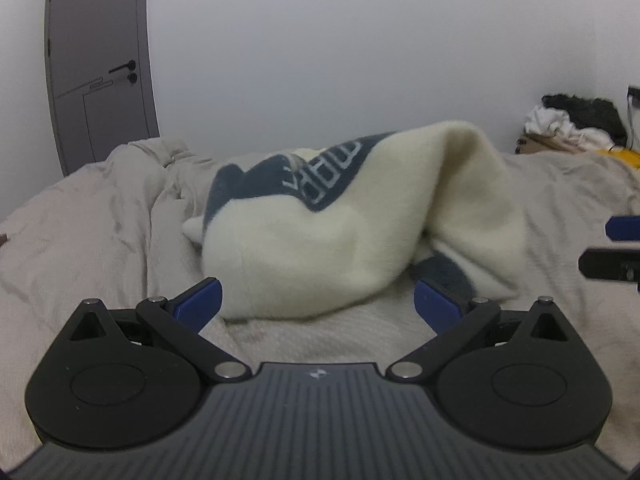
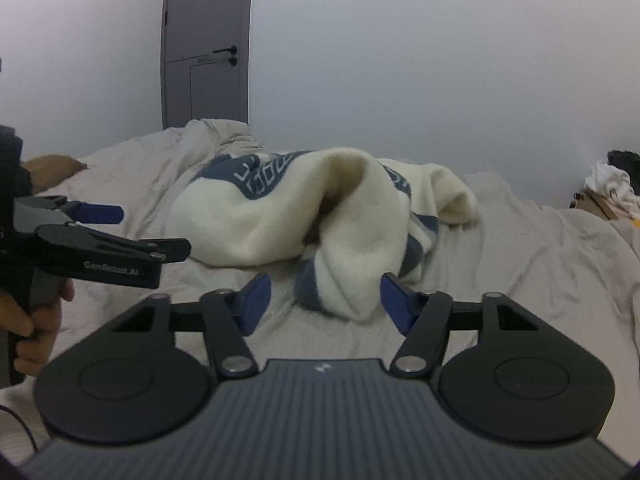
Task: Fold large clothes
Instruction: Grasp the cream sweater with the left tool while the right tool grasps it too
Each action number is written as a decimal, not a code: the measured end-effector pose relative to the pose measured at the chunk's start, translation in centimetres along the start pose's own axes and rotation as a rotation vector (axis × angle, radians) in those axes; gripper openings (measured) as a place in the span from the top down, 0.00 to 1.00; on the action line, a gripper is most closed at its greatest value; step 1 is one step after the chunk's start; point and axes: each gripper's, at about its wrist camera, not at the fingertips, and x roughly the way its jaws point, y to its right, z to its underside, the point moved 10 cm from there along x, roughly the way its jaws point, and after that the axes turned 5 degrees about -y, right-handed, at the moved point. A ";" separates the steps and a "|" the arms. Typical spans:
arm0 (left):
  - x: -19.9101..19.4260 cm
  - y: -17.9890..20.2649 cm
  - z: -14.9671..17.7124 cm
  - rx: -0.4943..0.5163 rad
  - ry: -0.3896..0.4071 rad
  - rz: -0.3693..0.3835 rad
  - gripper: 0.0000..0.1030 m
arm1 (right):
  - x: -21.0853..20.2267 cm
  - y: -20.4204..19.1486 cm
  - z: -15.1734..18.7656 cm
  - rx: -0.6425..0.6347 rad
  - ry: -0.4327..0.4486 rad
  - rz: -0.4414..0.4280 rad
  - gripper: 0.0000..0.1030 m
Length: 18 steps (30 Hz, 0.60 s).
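A cream and navy knitted sweater (image 1: 320,248) with white lettering lies crumpled in a heap on the beige bed cover (image 1: 100,240). My left gripper (image 1: 318,302) stands wide open just short of the heap's near edge, with its blue pads (image 1: 198,300) apart from the cloth. In the right wrist view, a hanging fold of the sweater (image 2: 340,216) reaches down between the blue fingers (image 2: 254,300) of my right gripper (image 2: 325,300). Its jaws are half apart and the left pad is clear of the cloth. The left gripper (image 2: 108,232) also shows at the left there, open.
A rumpled duvet (image 2: 208,140) is bunched at the far side of the bed. Behind it are a grey door (image 2: 204,44) and a white wall. A pile of clothes on a cardboard box (image 1: 568,128) stands at the far right. A hand (image 2: 36,320) grips the left tool's handle.
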 end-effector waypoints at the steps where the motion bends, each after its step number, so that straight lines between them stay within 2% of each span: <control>1: 0.8 -0.2 0.1 0.010 -0.002 -0.008 0.00 | 0.8 0.1 0.0 -0.002 -0.002 0.003 0.45; 9: 7.3 0.1 0.2 0.050 -0.018 0.024 0.02 | 7.6 1.2 0.1 -0.051 0.001 0.037 0.53; 14: 10.3 2.5 0.5 0.188 -0.060 0.072 0.02 | 10.9 1.5 0.5 -0.138 0.017 0.071 0.55; 18: 12.0 2.9 0.5 0.235 -0.071 0.026 0.03 | 13.0 2.3 1.3 -0.150 0.032 0.085 0.54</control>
